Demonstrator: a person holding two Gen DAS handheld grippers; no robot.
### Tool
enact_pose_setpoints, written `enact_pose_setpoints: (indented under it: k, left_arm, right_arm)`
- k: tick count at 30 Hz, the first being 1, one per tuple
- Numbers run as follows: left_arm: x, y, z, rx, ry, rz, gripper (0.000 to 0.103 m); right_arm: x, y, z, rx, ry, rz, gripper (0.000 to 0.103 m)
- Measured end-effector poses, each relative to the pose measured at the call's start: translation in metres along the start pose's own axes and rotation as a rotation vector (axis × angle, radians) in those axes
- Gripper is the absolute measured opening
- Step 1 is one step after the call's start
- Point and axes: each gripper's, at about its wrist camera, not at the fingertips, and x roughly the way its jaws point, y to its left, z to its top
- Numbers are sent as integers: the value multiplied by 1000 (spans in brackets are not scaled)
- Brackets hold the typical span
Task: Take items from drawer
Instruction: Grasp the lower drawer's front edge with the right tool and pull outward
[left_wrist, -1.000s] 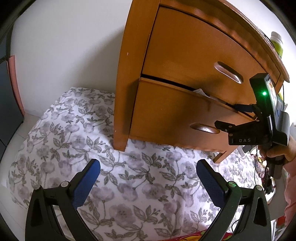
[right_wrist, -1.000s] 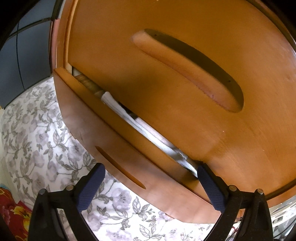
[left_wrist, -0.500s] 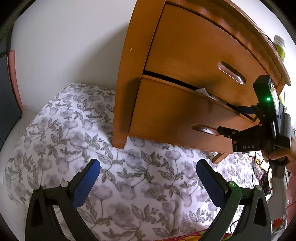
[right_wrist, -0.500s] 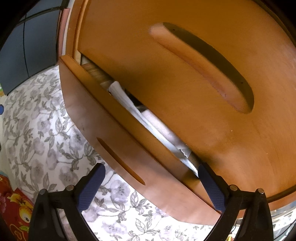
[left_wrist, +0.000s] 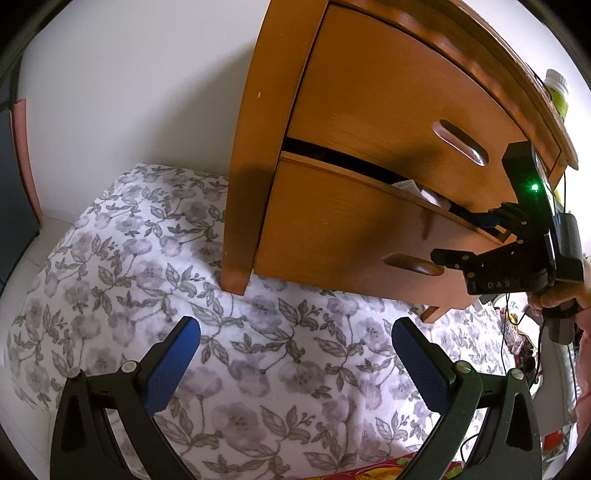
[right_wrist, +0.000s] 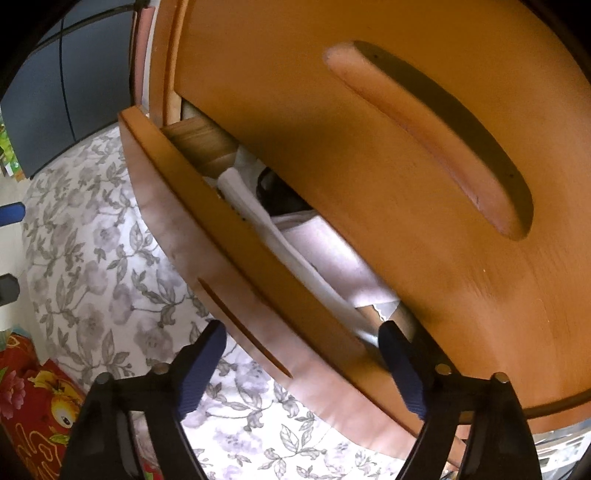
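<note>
Right gripper (right_wrist: 299, 354) straddling front of lower orange-brown wooden drawer (right_wrist: 236, 280), jaws just closing, not yet clamping, for pulling. White folded items (right_wrist: 314, 247) lying inside gap, frame centre. Left gripper (left_wrist: 295, 354) idling, jaws apart, empty.

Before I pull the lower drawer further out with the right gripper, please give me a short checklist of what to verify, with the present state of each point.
1. Right gripper straddles the lower drawer front: ok; one finger inside the gap, one outside.
2. Grip on the front: not ok; the jaws have just been closing with the panel between them, but the pads do not press it.
3. Drawer open enough to reach in: not ok; narrow gap.
4. Items in sight: ok; white fabric and something dark inside.
5. Left gripper free: ok; open, empty, above the floral cloth.
6. Bottle on the cabinet top steady: cannot tell.
</note>
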Motion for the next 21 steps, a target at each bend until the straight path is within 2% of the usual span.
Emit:
enact_pose_setpoints:
  k: [3,14,21]
  left_arm:
    - [1,2,1,-8,6,1,103]
    - [-4,4,2,-10,1,-12,103]
    - [-13,8,6,-21,-15,-15,103]
  right_arm:
    - [5,-1,3,-6,14,-14,76]
    - [13,2,6,-35,62,-20,76]
    - [5,6,0,-22,60,0,75]
